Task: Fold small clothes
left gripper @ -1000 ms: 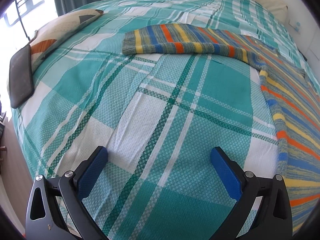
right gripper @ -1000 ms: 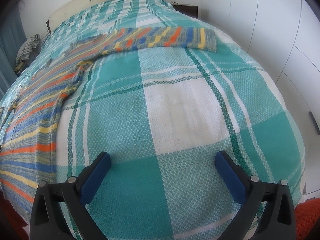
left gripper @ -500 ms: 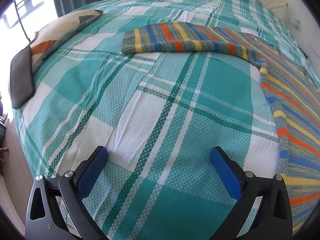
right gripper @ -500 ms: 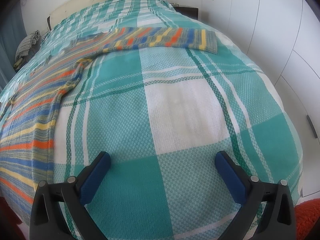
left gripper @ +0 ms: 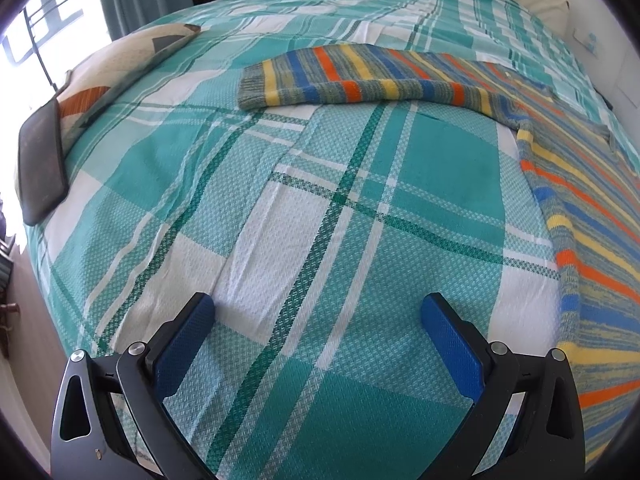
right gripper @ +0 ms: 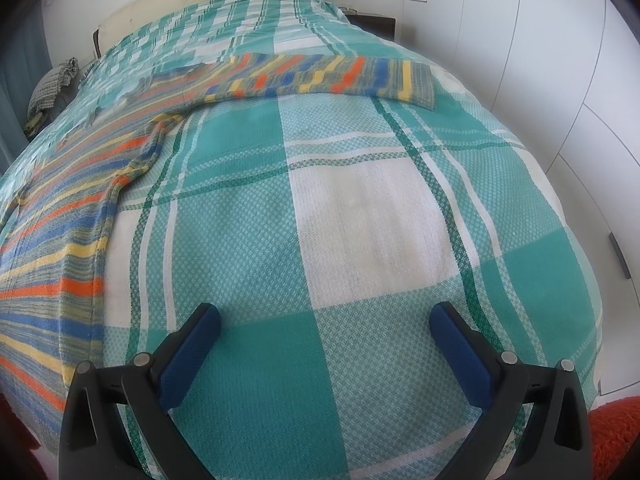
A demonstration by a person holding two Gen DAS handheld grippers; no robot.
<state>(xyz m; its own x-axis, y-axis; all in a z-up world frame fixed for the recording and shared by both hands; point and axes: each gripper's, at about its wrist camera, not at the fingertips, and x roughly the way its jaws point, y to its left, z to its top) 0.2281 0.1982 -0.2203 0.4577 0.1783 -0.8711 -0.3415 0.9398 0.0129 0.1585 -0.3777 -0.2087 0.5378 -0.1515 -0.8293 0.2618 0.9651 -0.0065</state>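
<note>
A striped knit sweater in blue, orange, yellow and grey lies flat on the teal plaid bedspread. In the left wrist view its body fills the right side and one sleeve stretches left across the bed. In the right wrist view the body is at the left and the other sleeve reaches right. My left gripper hovers open over bare bedspread, left of the sweater's edge. My right gripper is open too, to the right of the sweater, holding nothing.
A patterned pillow and a dark flat tablet-like object lie at the bed's left edge. A checked cloth bundle sits by the headboard. White wardrobe doors stand right of the bed, with an orange rug below.
Both views have shifted slightly; the sweater sits a little further from each gripper in the frame. Both grippers stay open and nothing on the bed has moved.
</note>
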